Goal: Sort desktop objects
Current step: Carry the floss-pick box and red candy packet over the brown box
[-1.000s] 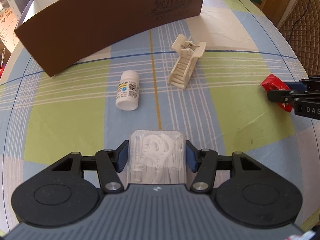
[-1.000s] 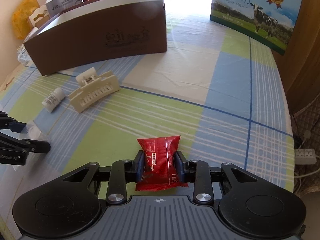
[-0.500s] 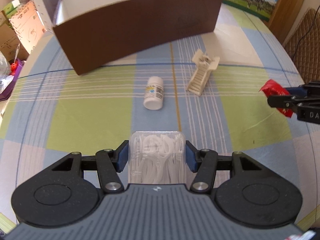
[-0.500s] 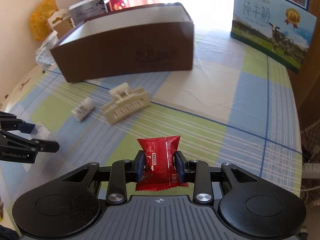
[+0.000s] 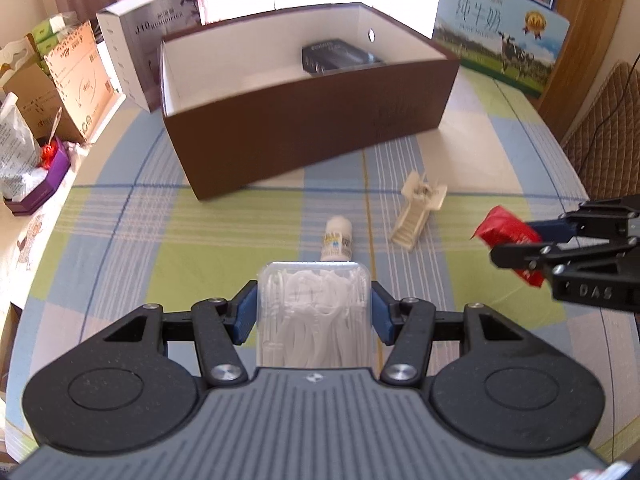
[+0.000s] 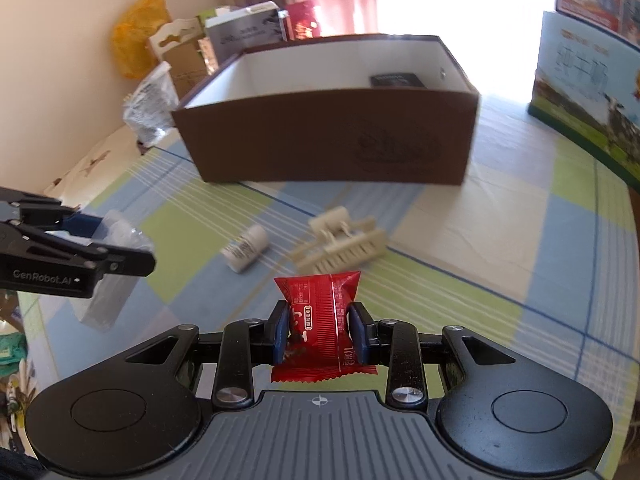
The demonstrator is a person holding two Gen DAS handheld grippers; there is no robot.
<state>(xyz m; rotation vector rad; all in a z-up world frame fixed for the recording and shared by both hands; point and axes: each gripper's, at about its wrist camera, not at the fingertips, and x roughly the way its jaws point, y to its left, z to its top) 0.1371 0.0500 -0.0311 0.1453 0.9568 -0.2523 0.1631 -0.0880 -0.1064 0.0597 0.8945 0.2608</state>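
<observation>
Both claws are loaded and up off the desk: left claw (image 5: 313,312) clamped on the clear floss pick box (image 5: 313,312), right claw (image 6: 320,334) pinching the red snack packet (image 6: 322,320). Risk as I see it: that packet is soft and slick, so it could slide out before it clears the near wall of the brown box (image 5: 308,132). The two claws are also close side by side and could bump if both go for the opening together. The pill bottle (image 5: 337,239) and cream hair clip (image 5: 418,210) lie on the checked tablecloth (image 5: 160,240) in front of the box. Sunny room, milk carton display (image 5: 500,52) behind
</observation>
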